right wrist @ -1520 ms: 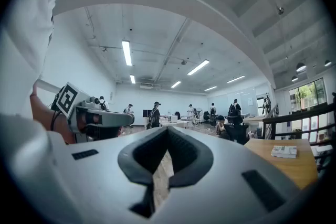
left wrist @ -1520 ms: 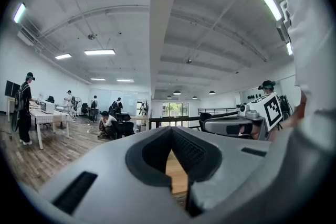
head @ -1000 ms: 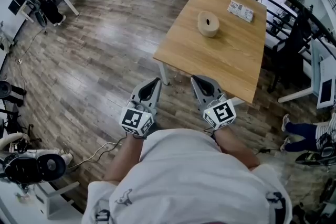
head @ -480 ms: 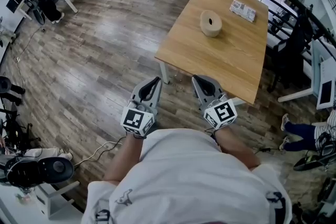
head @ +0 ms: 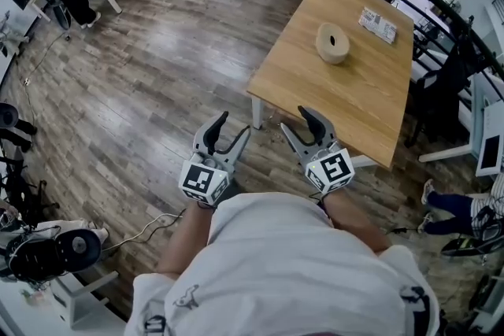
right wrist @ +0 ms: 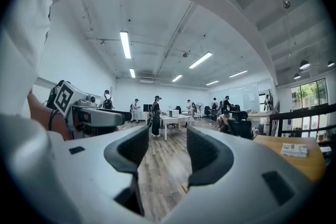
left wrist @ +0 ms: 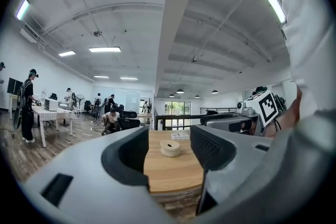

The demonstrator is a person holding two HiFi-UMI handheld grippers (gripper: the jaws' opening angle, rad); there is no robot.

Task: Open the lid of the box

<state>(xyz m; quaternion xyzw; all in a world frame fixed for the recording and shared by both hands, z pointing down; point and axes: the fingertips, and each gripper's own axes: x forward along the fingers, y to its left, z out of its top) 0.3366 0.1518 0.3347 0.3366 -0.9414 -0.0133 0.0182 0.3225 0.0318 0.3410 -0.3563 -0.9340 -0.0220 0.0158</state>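
A round beige box (head: 333, 42) with a dark spot in the middle of its lid stands on the wooden table (head: 346, 102), ahead of me and out of reach. In the left gripper view the round beige box (left wrist: 170, 148) shows far off between the jaws. My left gripper (head: 235, 123) and right gripper (head: 293, 120) are held close to my chest, short of the table's near edge. Both pairs of jaws are opening, with nothing between them. The left gripper (left wrist: 169, 152) points at the table; the right gripper (right wrist: 163, 152) points at the wooden floor beside it.
A flat printed packet (head: 379, 24) lies on the table's far end. A dark railing (head: 441, 12) and chairs run along the table's right side. A cable (head: 146, 228) and equipment (head: 47, 252) sit on the floor at lower left. Desks and people stand far off.
Both grippers' jaws have gone from shut to spread apart. The table and box sit slightly further right in the head view.
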